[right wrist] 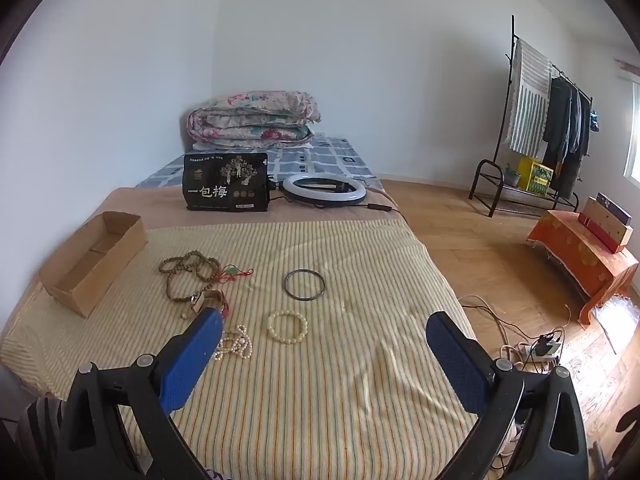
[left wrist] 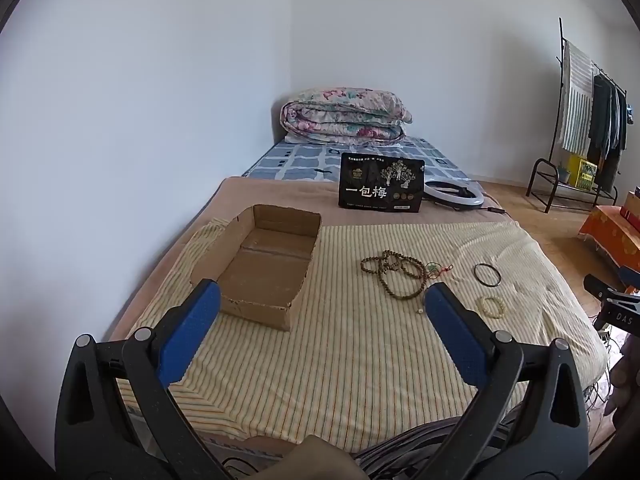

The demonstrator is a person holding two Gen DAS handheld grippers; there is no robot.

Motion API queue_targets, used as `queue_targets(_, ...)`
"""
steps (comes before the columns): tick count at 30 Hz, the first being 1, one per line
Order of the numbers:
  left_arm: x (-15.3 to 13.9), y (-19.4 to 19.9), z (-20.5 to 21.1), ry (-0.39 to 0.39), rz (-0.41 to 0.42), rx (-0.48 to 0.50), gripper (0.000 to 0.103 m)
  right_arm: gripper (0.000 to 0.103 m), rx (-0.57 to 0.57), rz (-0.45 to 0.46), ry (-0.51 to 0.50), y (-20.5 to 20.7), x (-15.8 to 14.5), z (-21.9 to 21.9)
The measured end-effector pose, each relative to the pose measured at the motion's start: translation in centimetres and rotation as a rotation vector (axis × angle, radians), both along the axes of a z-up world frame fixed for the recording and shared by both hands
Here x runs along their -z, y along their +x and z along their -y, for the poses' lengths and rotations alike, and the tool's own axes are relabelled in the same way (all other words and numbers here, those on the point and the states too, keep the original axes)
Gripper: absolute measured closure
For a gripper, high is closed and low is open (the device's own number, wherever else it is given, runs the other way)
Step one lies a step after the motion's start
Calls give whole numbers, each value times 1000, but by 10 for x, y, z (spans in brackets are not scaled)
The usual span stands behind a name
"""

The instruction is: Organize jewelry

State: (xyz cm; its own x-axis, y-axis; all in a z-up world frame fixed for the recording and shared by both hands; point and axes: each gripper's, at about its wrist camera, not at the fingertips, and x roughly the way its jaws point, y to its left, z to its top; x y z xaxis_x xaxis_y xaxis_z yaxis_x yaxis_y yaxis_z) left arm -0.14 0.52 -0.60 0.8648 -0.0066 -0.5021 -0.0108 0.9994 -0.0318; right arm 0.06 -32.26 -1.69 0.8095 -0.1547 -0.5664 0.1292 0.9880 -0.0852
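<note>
Cardboard box point(left wrist: 264, 264), open-topped and empty, sits at the left of the striped bed cover point(right wrist: 320, 360), presumably ready to receive the jewelry. Brown bead necklace point(right wrist: 188, 272), dark bangle point(right wrist: 304, 285), pale bead bracelet point(right wrist: 288, 326) and pearl strand point(right wrist: 236, 346) lie loose at centre frame. Left gripper point(left wrist: 322, 312) and right gripper point(right wrist: 324, 340) hover above, fingers spread fully wide, holding nothing.

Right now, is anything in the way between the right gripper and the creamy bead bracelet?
No, nothing visible. The right gripper hangs open above the striped cloth, and the cream bead bracelet lies just ahead on bare cloth. The pearl necklace sits off to its left.
</note>
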Motion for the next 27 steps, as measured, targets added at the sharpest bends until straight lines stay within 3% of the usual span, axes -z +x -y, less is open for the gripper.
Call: queue_targets(27, -7, -2, -3, -3, 4, -2, 0, 0, -8, 12, -6, -1, -8, -7)
